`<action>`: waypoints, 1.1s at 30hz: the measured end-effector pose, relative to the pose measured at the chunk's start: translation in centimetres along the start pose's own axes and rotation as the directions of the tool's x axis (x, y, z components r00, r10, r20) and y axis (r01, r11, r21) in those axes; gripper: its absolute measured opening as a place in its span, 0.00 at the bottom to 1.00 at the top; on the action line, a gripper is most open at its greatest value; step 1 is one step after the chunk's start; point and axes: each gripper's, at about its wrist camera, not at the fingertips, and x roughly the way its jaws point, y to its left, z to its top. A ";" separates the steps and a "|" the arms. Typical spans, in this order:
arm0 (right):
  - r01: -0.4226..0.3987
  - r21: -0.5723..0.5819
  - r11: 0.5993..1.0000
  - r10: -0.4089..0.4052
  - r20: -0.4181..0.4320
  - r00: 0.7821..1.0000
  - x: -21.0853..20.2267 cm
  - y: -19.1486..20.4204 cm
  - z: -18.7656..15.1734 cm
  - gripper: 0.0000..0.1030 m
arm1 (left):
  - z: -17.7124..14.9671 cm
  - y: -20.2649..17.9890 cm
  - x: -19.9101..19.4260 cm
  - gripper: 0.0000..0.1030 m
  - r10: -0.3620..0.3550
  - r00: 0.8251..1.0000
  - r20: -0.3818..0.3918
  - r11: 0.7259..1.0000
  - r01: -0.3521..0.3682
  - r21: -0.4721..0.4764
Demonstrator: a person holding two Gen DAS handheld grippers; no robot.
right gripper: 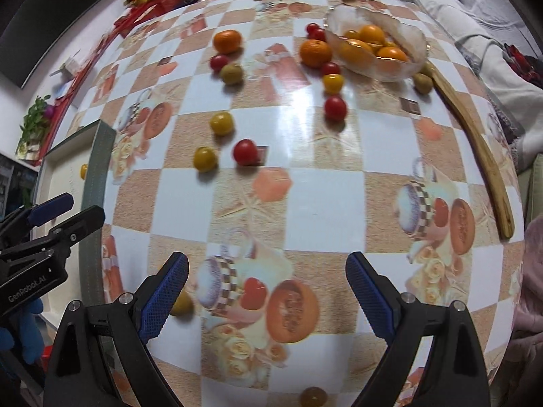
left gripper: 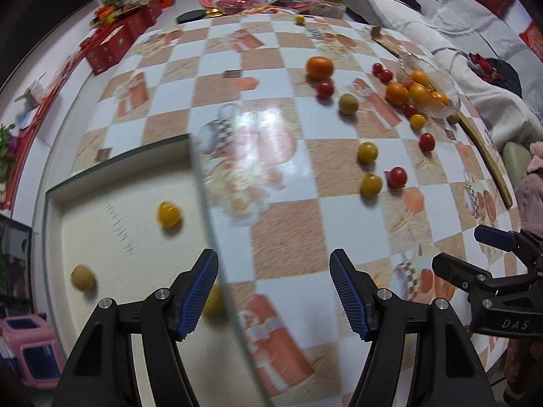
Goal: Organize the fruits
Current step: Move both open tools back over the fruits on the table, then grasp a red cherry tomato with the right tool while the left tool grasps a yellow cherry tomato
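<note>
Fruits lie scattered over my checkered tablecloth (right gripper: 298, 183): a glass bowl (right gripper: 412, 62) near the far right edge holds several oranges, and a further orange (right gripper: 315, 53) sits touching its left side. Another orange (right gripper: 227, 41) rests well to the left of the bowl, with a red cherry tomato (right gripper: 219, 62) and a greenish one (right gripper: 231, 73) just in front of it. Nearer to me, a yellow tomato (right gripper: 222, 123), a second yellow one (right gripper: 205, 158) and a red tomato (right gripper: 245, 151) form a loose group in the middle of the cloth. A wooden spatula (right gripper: 488, 156) lies along the right edge. At the left stands a shallow white tray (left gripper: 112, 183) under a glass edge, with a yellow tomato (left gripper: 168, 214) and a duller yellow-green one (left gripper: 82, 277) inside it. My left gripper (left gripper: 274, 291) hangs over the tray's right rim, its jaws apart with nothing pressed between the pads. My right gripper (right gripper: 268, 291) hovers above the printed cloth, jaws spread wide and empty, a small yellowish fruit (right gripper: 181, 302) just beside its left finger.
</note>
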 end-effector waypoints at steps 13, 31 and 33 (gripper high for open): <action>0.030 0.064 0.998 -0.033 0.052 0.998 1.5 -5.5 5.7 0.90 | 2.9 -5.9 4.9 0.68 0.005 0.999 -0.034 0.998 -0.003 0.070; 0.068 -0.029 0.997 -0.066 0.076 0.995 4.6 -5.2 9.4 0.65 | 5.0 -7.8 7.0 0.68 0.024 1.000 0.001 0.998 -0.024 0.059; 0.075 -0.044 0.996 -0.072 0.082 0.994 4.7 -4.9 9.8 0.57 | 5.0 -7.9 7.0 0.68 0.027 1.000 0.001 0.998 -0.027 0.059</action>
